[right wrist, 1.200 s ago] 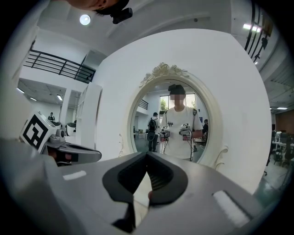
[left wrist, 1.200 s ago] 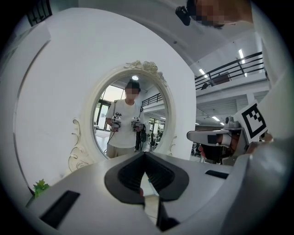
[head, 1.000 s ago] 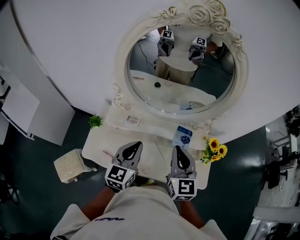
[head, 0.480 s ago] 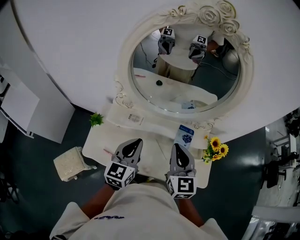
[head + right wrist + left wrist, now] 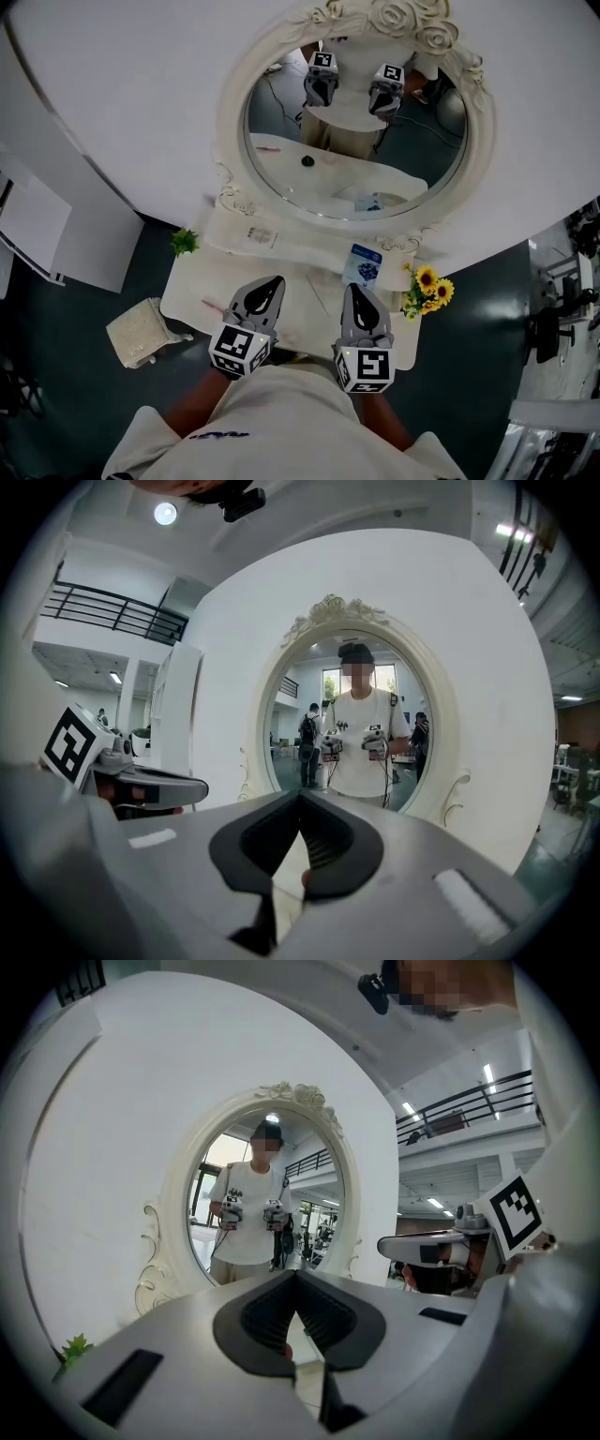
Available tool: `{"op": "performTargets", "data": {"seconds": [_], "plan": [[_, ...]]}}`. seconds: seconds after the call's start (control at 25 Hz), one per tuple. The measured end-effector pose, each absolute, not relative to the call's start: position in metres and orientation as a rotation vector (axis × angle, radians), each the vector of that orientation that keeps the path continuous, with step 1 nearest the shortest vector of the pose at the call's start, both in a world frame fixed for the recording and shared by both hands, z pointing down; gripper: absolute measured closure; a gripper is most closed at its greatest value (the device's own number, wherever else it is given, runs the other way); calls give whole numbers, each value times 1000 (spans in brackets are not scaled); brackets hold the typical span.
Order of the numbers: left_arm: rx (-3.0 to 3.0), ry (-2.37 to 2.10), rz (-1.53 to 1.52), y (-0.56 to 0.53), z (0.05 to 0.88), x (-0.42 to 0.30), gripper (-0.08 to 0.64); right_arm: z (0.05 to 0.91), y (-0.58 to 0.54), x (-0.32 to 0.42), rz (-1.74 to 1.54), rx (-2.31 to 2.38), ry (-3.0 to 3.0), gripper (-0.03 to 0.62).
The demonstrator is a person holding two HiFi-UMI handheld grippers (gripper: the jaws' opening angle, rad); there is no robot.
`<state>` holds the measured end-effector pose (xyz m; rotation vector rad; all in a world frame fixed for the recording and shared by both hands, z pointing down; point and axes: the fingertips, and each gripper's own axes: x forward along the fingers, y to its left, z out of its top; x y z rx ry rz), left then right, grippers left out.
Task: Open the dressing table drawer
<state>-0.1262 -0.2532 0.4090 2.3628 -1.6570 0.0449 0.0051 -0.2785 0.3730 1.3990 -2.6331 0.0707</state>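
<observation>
The person is standing at the dressing table (image 5: 211, 272), a white piece with a curved top, and is holding both grippers side by side over its near edge. The drawer is not showing in any view: the table's front face is lying hidden beneath the grippers and the person's white shirt (image 5: 281, 422).

The left gripper (image 5: 272, 282) is pointing toward the mirror (image 5: 356, 159) at a slight downward tilt. In the left gripper view its jaws are meeting at the tips – closed, with nothing between the pads (image 5: 295, 1279). The right gripper (image 5: 354, 293) is lying parallel to it, just beside it and not touching. Its jaws are likewise pressed together and empty (image 5: 300, 803).

The oval mirror, in a cream frame carved with roses, is standing upright at the back of the table top and is reflecting the person and both grippers.

Items on the table top:
- a blue-and-white packet (image 5: 364, 265), leaning near the mirror's base, ahead of the right gripper;
- a bunch of sunflowers (image 5: 427, 286) at the right end;
- a small green plant (image 5: 185, 242) at the left end;
- a printed leaflet (image 5: 262, 236) lying flat below the mirror frame;
- a thin pink item (image 5: 214, 307) – too small to identify – just left of the left gripper.

A cream box (image 5: 141, 330) is sitting on the dark floor beside the table's left end.
</observation>
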Motion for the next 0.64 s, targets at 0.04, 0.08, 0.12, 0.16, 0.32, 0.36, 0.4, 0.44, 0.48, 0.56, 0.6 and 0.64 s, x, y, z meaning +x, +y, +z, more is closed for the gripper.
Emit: {"op": "performTargets", "data": {"seconds": [0.04, 0.08, 0.12, 0.16, 0.32, 0.36, 0.4, 0.44, 0.48, 0.56, 0.6, 0.64], "plan": [[2366, -1653, 49, -254, 409, -125, 551, 373, -279, 7, 72, 1406, -2632, 581], [2370, -1651, 53, -254, 408, -125, 551, 373, -280, 8, 74, 1412, -2631, 581], [2374, -1649, 56, -255, 407, -124, 551, 373, -281, 9, 77, 1417, -2629, 581], [2378, -1648, 58, -257, 406, -124, 551, 373, -282, 10, 79, 1420, -2629, 581], [2385, -1649, 63, -259, 404, -122, 551, 374, -283, 12, 92, 1425, -2629, 581], [2386, -1648, 64, -260, 404, -121, 551, 374, -283, 12, 96, 1422, -2629, 581], [2390, -1646, 65, -260, 403, -119, 551, 376, -283, 13, 102, 1416, -2628, 581], [2395, -1642, 68, -260, 402, -118, 551, 377, -283, 13, 110, 1408, -2626, 581], [2401, -1637, 71, -260, 401, -116, 551, 379, -282, 11, 116, 1395, -2624, 581], [2410, -1633, 72, -259, 399, -115, 551, 383, -281, 7, 117, 1359, -2624, 581], [2414, -1633, 70, -259, 398, -115, 551, 384, -280, 4, 114, 1339, -2625, 581], [2417, -1633, 69, -259, 397, -115, 551, 385, -280, 1, 111, 1319, -2626, 581]]}}
